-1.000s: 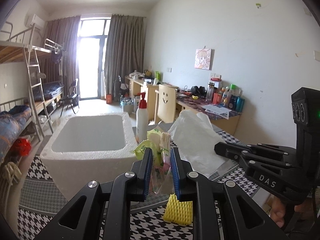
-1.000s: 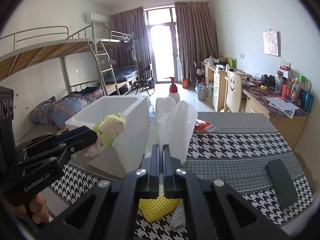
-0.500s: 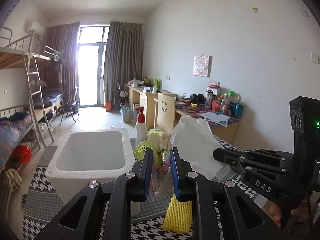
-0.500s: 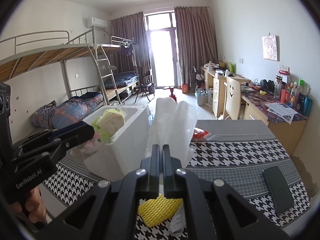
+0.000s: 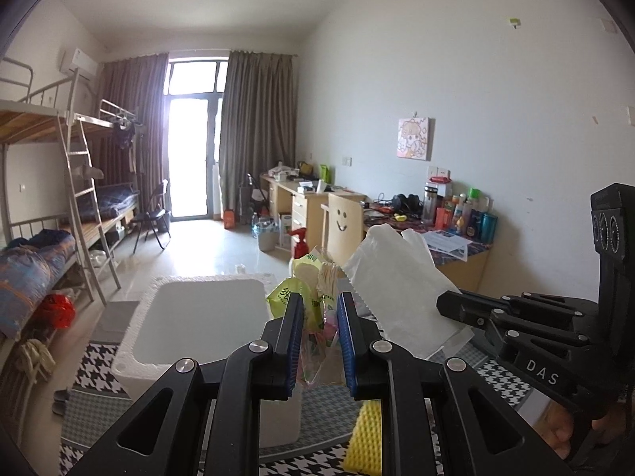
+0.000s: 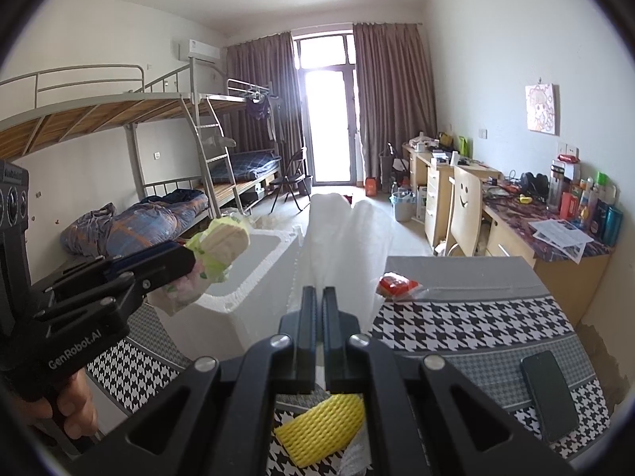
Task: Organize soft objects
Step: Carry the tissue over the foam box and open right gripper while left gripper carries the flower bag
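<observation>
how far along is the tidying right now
Nothing looks packed yet: what shows of the foam box is bare. In hand: the left gripper grips a green snack packet, the right gripper a white bag. The yellow sponge still lies on the table.

Left gripper (image 5: 320,341), with its clear packet of soft items (image 5: 313,297), now higher above the white foam box (image 5: 198,317), which appears lower in the left wrist view; packet now over the box's rim.
</observation>
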Demonstrator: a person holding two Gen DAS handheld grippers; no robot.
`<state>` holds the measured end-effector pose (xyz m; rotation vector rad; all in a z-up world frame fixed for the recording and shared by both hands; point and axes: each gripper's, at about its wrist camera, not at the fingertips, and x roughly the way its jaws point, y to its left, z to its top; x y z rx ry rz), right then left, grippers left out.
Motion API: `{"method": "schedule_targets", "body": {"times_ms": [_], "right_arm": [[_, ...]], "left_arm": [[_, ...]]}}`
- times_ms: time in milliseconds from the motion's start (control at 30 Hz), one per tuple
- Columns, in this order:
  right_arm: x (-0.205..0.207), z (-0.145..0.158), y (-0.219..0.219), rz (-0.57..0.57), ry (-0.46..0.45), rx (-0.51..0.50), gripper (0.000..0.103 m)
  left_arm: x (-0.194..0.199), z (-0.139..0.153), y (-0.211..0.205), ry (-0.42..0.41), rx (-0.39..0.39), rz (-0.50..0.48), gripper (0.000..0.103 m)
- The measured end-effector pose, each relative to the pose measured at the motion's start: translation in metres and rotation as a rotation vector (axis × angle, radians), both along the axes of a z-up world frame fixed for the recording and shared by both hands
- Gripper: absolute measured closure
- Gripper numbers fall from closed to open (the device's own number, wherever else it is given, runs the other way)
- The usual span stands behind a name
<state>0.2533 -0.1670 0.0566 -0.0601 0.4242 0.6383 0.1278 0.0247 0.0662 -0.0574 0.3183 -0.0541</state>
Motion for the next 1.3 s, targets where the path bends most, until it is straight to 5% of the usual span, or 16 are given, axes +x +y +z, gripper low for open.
{"method": "schedule_targets", "body": {"times_ms": [1300], "right_arm": [[0.027,0.041,0.072,0.129,-0.051,-0.006,0.098]], "left_arm": [[0.008,0.007,0.066,-0.015,0.042,0.233,0.084]]}}
